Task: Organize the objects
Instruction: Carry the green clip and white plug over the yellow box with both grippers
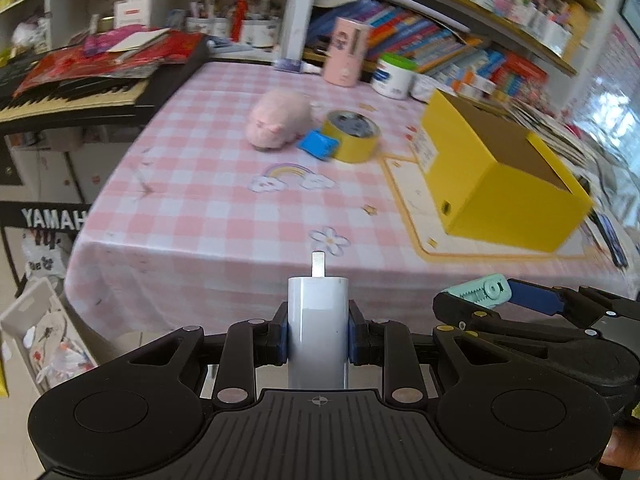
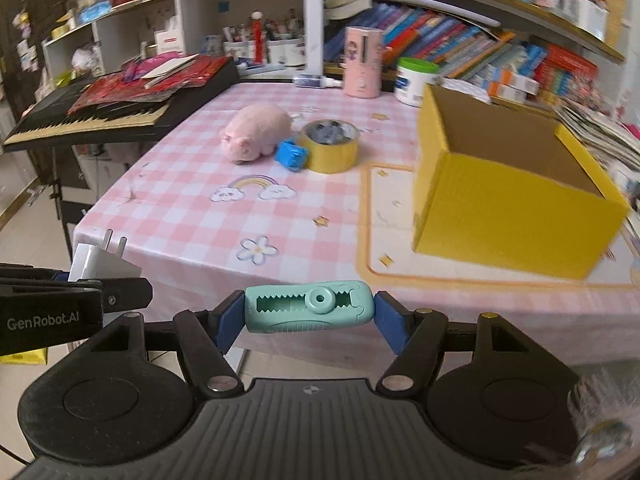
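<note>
Yellow box (image 2: 516, 216) sits open on the pink checked tabletop (image 2: 192, 200), bookshelves (image 2: 460, 40) behind; left hand-held gripper (image 1: 318, 332) clamps a white charger (image 1: 318, 332), right hand-held gripper (image 2: 310, 312) grips a mint correction tape (image 2: 310, 308).

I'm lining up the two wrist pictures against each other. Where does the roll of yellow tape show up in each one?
Left wrist: yellow tape roll lies above centre, just right of the pink plush pig.
Right wrist: yellow tape roll lies upper centre, again right of the pig.
Shared landmark: the small blue object against the roll's left side.
</note>
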Action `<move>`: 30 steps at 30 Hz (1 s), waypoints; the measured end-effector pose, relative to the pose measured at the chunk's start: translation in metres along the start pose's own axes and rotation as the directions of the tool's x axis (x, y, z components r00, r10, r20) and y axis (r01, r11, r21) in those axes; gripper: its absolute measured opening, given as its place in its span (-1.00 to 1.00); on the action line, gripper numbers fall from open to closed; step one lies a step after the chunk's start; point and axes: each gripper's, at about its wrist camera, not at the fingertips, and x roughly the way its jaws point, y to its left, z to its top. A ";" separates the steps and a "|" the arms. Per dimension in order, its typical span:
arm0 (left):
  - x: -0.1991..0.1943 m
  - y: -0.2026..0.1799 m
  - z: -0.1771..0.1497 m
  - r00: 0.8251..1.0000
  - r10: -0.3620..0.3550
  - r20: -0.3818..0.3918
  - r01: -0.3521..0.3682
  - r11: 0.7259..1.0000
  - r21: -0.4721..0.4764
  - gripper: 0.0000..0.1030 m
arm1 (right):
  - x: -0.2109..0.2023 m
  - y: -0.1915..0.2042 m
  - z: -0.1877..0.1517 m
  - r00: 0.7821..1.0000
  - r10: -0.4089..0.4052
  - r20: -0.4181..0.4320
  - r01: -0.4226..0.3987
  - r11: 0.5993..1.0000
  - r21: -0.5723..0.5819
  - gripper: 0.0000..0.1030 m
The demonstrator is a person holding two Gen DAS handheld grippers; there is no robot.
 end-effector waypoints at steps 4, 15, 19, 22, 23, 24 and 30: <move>0.003 -0.019 -0.005 0.999 -0.045 -0.024 0.046 0.997 0.054 -0.52 | -0.012 -0.013 -0.017 0.999 -0.047 -0.006 0.047 0.998 0.053 0.30; 0.015 -0.083 -0.010 0.981 -0.172 -0.087 0.187 0.957 0.221 -0.52 | -0.042 -0.063 -0.048 0.980 -0.195 -0.036 0.198 0.959 0.204 0.30; 0.021 -0.103 -0.010 0.972 -0.204 -0.113 0.228 0.937 0.264 -0.52 | -0.050 -0.082 -0.058 0.970 -0.236 -0.059 0.243 0.937 0.251 0.30; 0.026 -0.117 -0.009 0.967 -0.222 -0.126 0.250 0.925 0.285 -0.52 | -0.055 -0.094 -0.062 0.963 -0.260 -0.070 0.269 0.922 0.277 0.30; 0.028 -0.121 -0.009 0.965 -0.227 -0.132 0.256 0.922 0.290 -0.52 | -0.056 -0.097 -0.064 0.961 -0.267 -0.074 0.277 0.918 0.284 0.30; 0.030 -0.125 -0.008 0.963 -0.230 -0.138 0.262 0.919 0.295 -0.52 | -0.056 -0.101 -0.065 0.959 -0.273 -0.076 0.283 0.915 0.289 0.30; 0.037 -0.139 -0.001 0.961 -0.241 -0.139 0.273 0.908 0.317 -0.52 | -0.054 -0.122 -0.065 0.953 -0.288 -0.095 0.303 0.898 0.320 0.30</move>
